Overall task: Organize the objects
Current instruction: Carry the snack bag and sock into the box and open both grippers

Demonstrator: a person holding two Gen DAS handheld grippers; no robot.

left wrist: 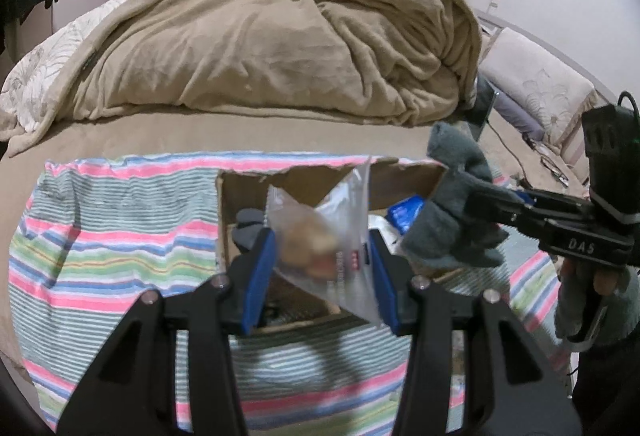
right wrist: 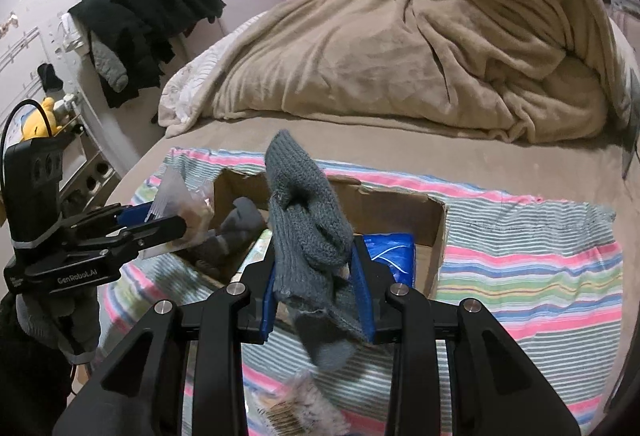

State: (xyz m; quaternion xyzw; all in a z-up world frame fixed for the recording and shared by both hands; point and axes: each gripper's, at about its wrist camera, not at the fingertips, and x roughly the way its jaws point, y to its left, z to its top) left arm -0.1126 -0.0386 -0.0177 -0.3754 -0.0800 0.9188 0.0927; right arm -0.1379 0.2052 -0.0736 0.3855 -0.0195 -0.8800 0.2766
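Mid-task. Left gripper (left wrist: 322, 260) clamped on snack bag (left wrist: 320, 236), right gripper (right wrist: 318, 288) clamped on grey sock (right wrist: 308, 228) — both above cardboard box (right wrist: 400, 212) beyond fingertips; box partly filled.

Both wrist views close over cardboard box (left wrist: 240, 196), facing bed (right wrist: 400, 48)

A clear plastic snack bag (left wrist: 320, 236) hangs upright above the open cardboard box (left wrist: 240, 196). A grey knitted sock (right wrist: 308, 228) droops folded over it. Another grey sock (right wrist: 240, 220) and a blue packet (right wrist: 392, 256) lie inside.
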